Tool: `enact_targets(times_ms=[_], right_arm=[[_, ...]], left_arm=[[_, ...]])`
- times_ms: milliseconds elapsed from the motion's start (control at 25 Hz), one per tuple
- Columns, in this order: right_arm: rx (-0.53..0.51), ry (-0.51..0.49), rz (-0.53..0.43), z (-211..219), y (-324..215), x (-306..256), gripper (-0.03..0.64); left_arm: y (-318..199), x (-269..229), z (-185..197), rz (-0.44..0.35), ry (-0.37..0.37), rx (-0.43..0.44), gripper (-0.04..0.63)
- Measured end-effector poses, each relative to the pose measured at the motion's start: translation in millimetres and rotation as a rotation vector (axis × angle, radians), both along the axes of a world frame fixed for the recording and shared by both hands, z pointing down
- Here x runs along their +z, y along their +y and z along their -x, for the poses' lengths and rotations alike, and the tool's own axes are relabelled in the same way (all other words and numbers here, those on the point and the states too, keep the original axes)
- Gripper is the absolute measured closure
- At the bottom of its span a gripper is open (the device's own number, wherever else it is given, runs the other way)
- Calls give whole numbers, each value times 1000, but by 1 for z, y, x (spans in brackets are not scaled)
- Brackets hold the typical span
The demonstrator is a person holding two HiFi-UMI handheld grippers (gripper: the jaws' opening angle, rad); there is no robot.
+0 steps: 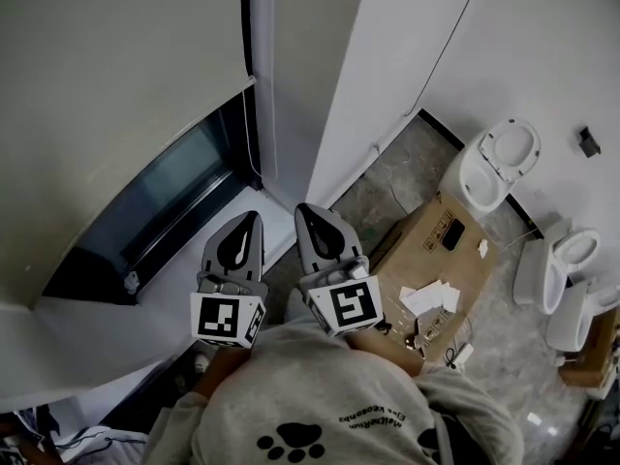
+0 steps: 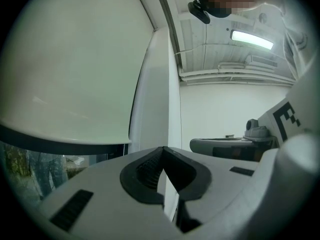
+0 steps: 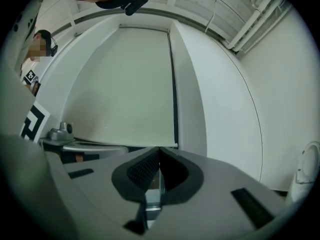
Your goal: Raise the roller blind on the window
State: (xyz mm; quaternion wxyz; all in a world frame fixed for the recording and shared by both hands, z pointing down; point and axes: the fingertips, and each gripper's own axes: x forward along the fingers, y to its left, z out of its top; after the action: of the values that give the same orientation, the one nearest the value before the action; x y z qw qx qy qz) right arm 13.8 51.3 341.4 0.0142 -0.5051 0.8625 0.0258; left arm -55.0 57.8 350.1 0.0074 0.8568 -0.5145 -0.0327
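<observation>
- Roller blind (image 1: 116, 95): lowered over most of the window. Only a dark strip of glass (image 1: 170, 187) is left uncovered beneath its bottom bar (image 3: 125, 143), so the raising is judged not yet begun.
- Window sill (image 1: 87, 323): white, running under the glass strip. Nothing on it can be made out.
- Wall pier (image 1: 291, 85): white, standing at the blind's right edge, between the window and the tiled corner of the floor.
- Cardboard box (image 1: 436, 260): laid flat on the floor near the wall, with loose white papers at its near edge. It has no part in the task.
- Two toilets (image 1: 499, 163) (image 1: 562, 260): stood on the floor beyond the box, well apart from the window.
- Left gripper (image 1: 244, 226): held level in front of the sill and aimed at the window's right edge. Its jaws are pressed together with nothing between them.
- Right gripper (image 1: 312, 216): held just beside the left one and aimed towards the same edge. Its jaws are likewise together and empty. The pairing is judged an approach stance, neither gripper touching the blind.
- Thin cord (image 1: 254, 134): hung along the blind's right edge, beside the pier. It is judged the pull by which the blind is raised, and the likely reason both grippers are aimed there.
</observation>
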Motion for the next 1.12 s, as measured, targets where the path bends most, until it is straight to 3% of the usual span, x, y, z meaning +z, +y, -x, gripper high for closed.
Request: enact_targets(times_ms=[320,600,1120], right_arm=[[18,21,14,4,-26,10,607],[34,39,22,9,-79,2,606],[-44,43,28,11,-169,2,606]], left_arm=[[-21,8,5,12,9,5,587],[-66,0,10,9,16,5,586],[-155,-7,-4,11,12,-5,586]])
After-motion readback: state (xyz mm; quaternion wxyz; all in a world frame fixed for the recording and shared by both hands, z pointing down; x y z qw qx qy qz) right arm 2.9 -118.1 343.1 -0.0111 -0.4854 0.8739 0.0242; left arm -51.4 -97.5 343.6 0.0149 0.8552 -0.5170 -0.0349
